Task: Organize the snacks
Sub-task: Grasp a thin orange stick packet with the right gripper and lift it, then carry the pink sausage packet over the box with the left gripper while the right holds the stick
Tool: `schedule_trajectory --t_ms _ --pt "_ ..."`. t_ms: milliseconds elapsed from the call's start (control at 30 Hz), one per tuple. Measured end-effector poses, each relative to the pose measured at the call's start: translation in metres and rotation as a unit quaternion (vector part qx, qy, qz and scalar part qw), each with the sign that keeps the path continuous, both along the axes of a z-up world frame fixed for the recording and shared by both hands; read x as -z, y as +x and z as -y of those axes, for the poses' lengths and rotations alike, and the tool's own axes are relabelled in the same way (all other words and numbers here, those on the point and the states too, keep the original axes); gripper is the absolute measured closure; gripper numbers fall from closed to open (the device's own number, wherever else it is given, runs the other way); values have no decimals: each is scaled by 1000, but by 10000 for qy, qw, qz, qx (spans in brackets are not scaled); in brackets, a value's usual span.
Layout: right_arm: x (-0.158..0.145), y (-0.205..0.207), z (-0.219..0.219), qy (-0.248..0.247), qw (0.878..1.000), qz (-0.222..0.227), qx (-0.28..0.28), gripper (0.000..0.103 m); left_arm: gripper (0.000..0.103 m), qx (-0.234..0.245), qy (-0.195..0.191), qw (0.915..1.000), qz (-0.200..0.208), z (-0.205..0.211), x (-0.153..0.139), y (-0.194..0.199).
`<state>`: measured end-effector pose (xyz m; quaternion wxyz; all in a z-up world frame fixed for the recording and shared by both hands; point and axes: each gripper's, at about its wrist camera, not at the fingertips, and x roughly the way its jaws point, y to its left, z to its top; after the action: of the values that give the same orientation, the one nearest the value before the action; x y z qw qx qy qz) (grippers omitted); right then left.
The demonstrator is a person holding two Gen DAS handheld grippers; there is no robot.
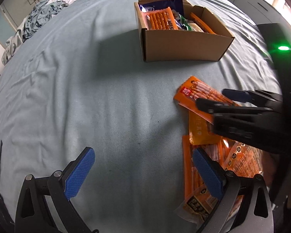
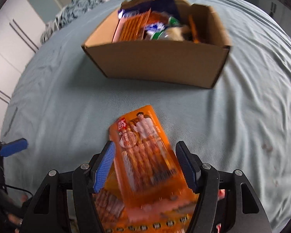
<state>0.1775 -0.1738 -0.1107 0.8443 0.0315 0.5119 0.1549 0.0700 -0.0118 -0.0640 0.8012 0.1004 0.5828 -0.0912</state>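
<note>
An open cardboard box (image 1: pixel 184 44) holding several snack packs stands on the blue bedsheet; it also shows in the right wrist view (image 2: pixel 157 62). Several orange sausage packs (image 1: pixel 223 161) lie in a pile at the right. My right gripper (image 2: pixel 145 167) is open, its blue pads (image 2: pixel 104 165) either side of the top orange pack (image 2: pixel 145 155), which lies between them. It shows from the side in the left wrist view (image 1: pixel 219 99) over that pack (image 1: pixel 196 95). My left gripper (image 1: pixel 143 169) is open and empty above the sheet, left of the pile.
A crumpled blue-grey cloth (image 1: pixel 36 21) lies at the far left of the bed. White cabinets (image 2: pixel 7 44) stand beyond the bed's left side. A black device with a green light (image 1: pixel 283 48) is at the right.
</note>
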Motion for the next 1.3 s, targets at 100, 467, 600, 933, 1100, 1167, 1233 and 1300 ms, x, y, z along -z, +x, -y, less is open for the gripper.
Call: schedule_trajectory --t_ms 100,467,600,933,1100,1167,1233,1300 --pt "6 8 2 159 9998 -89 5 39 0 -76 -7 10000 -39 -3 2 3" --pt "-13 -11 41 805 9964 -162 226 87 0 -58 199 9997 144 -2 -1 0" --pt "-24 -42 45 871 9956 -85 346 91 0 -112 387 9988 264 -9 1 -1" --pt "-65 -148 117 2349 9673 326 899 94 0 -216 381 9968 670 -19 -14 -15" --pt "-46 -196 148 2298 9623 132 1448 94 0 139 197 9964 808 -4 -18 -26" --pt "-42 -204 152 2226 9624 86 1554 94 0 363 200 9955 850 6 -15 -30" --pt "-42 -200 147 2232 9626 80 1532 94 0 563 269 9937 930 17 -11 -31" --pt "-44 -189 138 2212 9633 134 1512 94 0 694 386 9915 1035 25 -4 -29"
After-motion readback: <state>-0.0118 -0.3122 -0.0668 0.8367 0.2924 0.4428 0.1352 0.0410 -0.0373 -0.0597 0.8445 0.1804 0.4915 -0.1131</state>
